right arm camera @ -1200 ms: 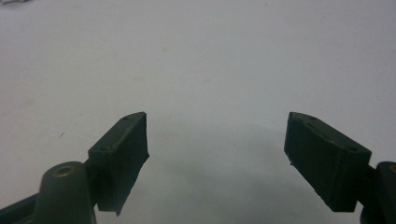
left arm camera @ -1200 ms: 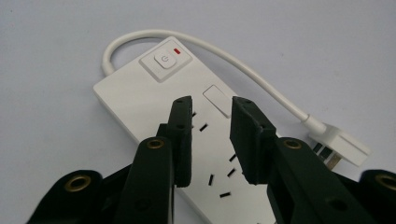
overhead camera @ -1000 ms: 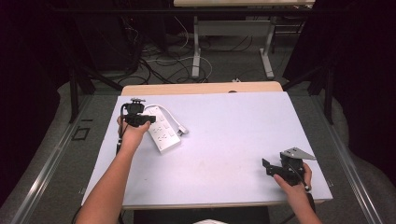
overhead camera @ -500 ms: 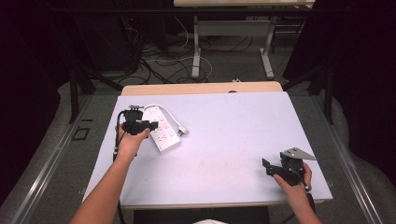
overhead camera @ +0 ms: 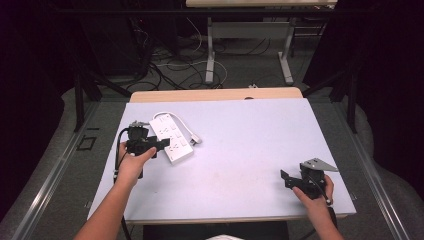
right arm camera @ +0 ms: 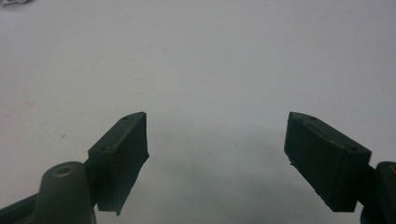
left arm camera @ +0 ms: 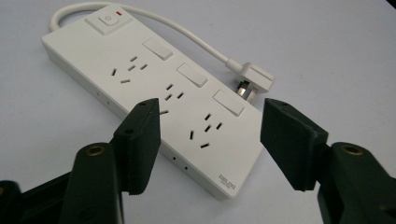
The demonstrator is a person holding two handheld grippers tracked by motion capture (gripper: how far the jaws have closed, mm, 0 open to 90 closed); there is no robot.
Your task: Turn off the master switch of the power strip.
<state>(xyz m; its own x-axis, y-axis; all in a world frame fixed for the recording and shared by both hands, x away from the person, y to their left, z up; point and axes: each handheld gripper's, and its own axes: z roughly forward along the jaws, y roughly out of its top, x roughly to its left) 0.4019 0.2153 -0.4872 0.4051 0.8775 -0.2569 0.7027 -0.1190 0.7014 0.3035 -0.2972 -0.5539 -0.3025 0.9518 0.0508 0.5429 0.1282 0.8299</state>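
Note:
A white power strip with three sockets, three switches and a main button lies flat on the table's left half; its short white cord loops back to a plug lying beside it. My left gripper hovers open at the strip's near left edge, and in the left gripper view its jaws frame the strip and the plug without touching them. My right gripper rests open near the table's front right corner, with bare table surface between its jaws.
The white table has a wooden strip along its far edge. Behind it are table legs and loose cables on the floor. A metal rail runs along the left side.
My left gripper has drawn back toward the person and slightly down the strip's left side. The right gripper has stayed put.

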